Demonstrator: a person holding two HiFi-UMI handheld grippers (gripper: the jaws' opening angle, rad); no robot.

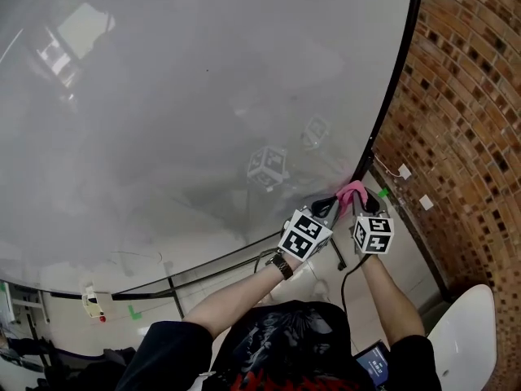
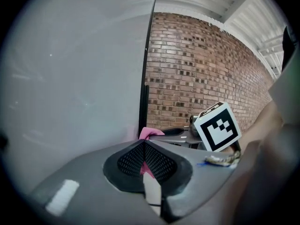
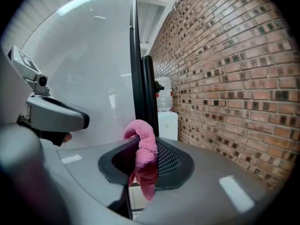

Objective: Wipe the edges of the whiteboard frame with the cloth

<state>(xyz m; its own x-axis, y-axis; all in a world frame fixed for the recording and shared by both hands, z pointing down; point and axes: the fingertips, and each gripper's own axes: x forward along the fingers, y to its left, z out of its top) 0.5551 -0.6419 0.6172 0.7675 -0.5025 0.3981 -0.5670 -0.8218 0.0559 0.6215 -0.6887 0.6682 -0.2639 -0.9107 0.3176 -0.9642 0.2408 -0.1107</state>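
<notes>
1. A person is holding the left gripper (image 1: pixel 326 206) and the right gripper (image 1: pixel 370 202) side by side at the lower right corner of the large white glossy whiteboard (image 1: pixel 203 96).
2. The pink fluffy cloth (image 1: pixel 352 191) is bunching up between the two gripper tips, just beside the thin black whiteboard frame (image 1: pixel 399 72) on its right edge. Whether the cloth is pressing on the frame cannot be told.
3. In the right gripper view, the right gripper (image 3: pixel 140 142) is clenching its fingers on the pink fluffy cloth (image 3: pixel 145 158). A fold is rising above the fingers and a tail is hanging below them.
4. In the left gripper view, the left gripper (image 2: pixel 144 144) is holding its fingers together with a sliver of the same pink cloth pinched between them. More of the cloth (image 2: pixel 150 133) is showing just beyond the tips, at the foot of the frame (image 2: pixel 149 55).
5. The red-brown brick wall (image 1: pixel 472 120) is standing just right of the board.
</notes>
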